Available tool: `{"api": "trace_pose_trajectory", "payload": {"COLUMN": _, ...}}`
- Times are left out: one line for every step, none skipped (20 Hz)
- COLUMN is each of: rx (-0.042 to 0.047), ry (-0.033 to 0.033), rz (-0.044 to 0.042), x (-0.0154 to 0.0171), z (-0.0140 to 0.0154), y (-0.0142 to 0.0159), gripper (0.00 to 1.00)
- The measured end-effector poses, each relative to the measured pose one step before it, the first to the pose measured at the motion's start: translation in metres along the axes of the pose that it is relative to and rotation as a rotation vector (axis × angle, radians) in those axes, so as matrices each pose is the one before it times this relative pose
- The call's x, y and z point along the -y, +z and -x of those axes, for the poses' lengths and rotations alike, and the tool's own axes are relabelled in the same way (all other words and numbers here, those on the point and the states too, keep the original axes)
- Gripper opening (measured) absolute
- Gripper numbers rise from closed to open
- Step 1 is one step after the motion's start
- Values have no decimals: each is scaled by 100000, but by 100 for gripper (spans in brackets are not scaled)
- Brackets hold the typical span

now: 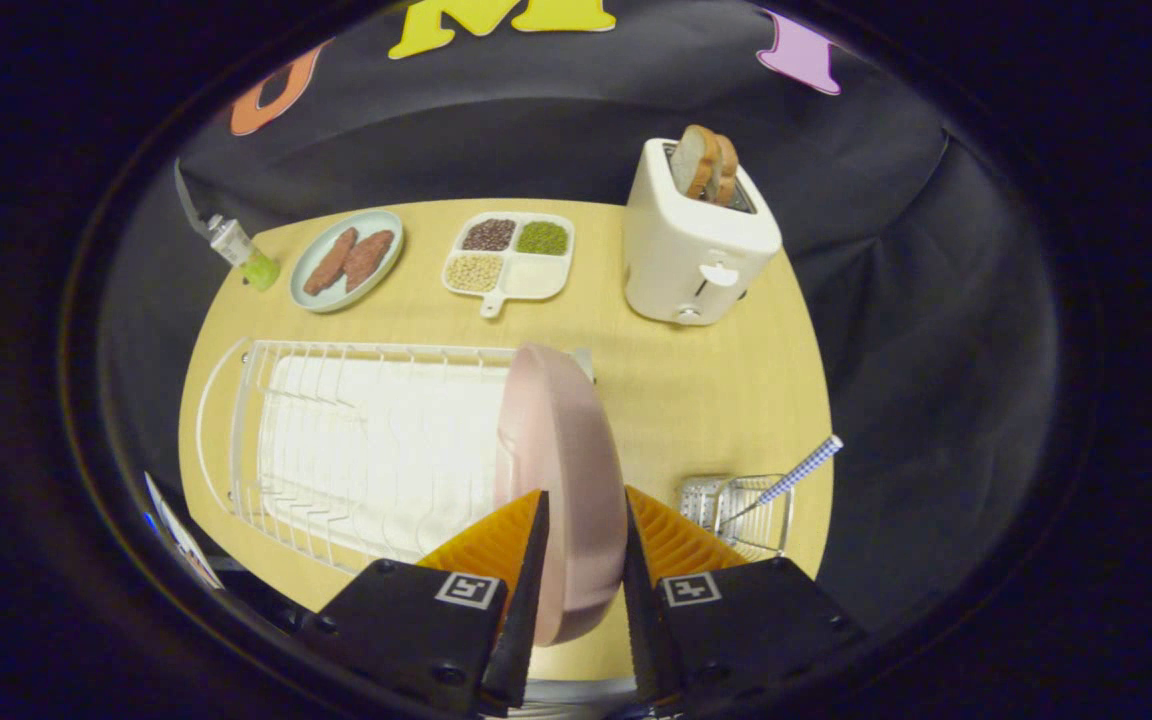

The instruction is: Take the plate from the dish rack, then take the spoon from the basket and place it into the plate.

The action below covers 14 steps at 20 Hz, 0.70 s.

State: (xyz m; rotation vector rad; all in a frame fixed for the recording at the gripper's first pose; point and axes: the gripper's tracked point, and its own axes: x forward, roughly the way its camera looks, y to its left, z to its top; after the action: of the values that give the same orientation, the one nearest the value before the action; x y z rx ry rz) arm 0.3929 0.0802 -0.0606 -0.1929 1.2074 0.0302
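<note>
The gripper (584,560) clamps a pink plate (561,450) on edge, one finger pressed to each face near its lower rim, the plate standing upright between them. The plate sits at the right end of a white wire dish rack (336,440) that stretches away to the left over a white mat. To the right of the fingers, a small wire basket (751,510) holds a spoon (786,480) whose checked handle leans up and out to the right. All of it rests on a light wooden table (696,390). Beyond the rack, a white divided tray (508,255) carries beans and grains in three of its four sections. Left of it, a pale plate (346,260) bears two brown pieces of food, with a small green-based bottle (244,255) near the table's far left edge. On the right, a white toaster (696,240) stands with bread slices (706,165) in its slot.
</note>
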Motion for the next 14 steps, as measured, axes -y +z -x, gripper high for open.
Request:
{"api": "trace_pose_trajectory", "payload": {"rx": 678, "ry": 244, "rz": -1055, "x": -32, "z": -20, "y": -11, "gripper": 42}}
{"api": "trace_pose_trajectory", "payload": {"rx": 696, "ry": -681, "rz": -202, "x": 255, "z": -254, "y": -25, "gripper": 37}}
{"api": "trace_pose_trajectory", "payload": {"rx": 7, "ry": -1708, "rz": 35, "x": 206, "z": 220, "y": -158, "gripper": 36}}
{"api": "trace_pose_trajectory", "payload": {"rx": 449, "ry": -3854, "rz": 107, "x": 453, "z": 211, "y": -104, "gripper": 35}}
{"api": "trace_pose_trajectory", "payload": {"rx": 1175, "ry": -2155, "rz": -234, "x": 277, "z": 177, "y": 129, "gripper": 34}}
{"api": "trace_pose_trajectory", "payload": {"rx": 1677, "ry": -1888, "rz": -955, "x": 70, "z": 323, "y": 74, "gripper": 32}}
{"api": "trace_pose_trajectory", "payload": {"rx": 1796, "ry": -1609, "rz": -254, "x": 140, "z": 369, "y": 255, "gripper": 32}}
{"api": "trace_pose_trajectory", "payload": {"rx": 2189, "ry": -2154, "rz": -706, "x": 319, "z": 483, "y": 59, "gripper": 31}}
{"api": "trace_pose_trajectory", "payload": {"rx": 1466, "ry": -2752, "rz": -1250, "x": 364, "z": 381, "y": 116, "gripper": 31}}
{"api": "trace_pose_trajectory", "payload": {"rx": 1638, "ry": -2305, "rz": -694, "x": 242, "z": 352, "y": -40, "gripper": 31}}
{"api": "trace_pose_trajectory", "payload": {"rx": 2126, "ry": -1055, "rz": -154, "x": 60, "z": 708, "y": 49, "gripper": 31}}
{"api": "trace_pose_trajectory", "payload": {"rx": 1981, "ry": -908, "rz": 388, "x": 92, "z": 595, "y": 42, "gripper": 31}}
{"api": "trace_pose_trajectory", "payload": {"rx": 1517, "ry": 128, "rz": 302, "x": -42, "z": 643, "y": -106, "gripper": 31}}
{"api": "trace_pose_trajectory", "payload": {"rx": 1303, "ry": 533, "rz": 694, "x": -145, "z": 871, "y": -244, "gripper": 31}}
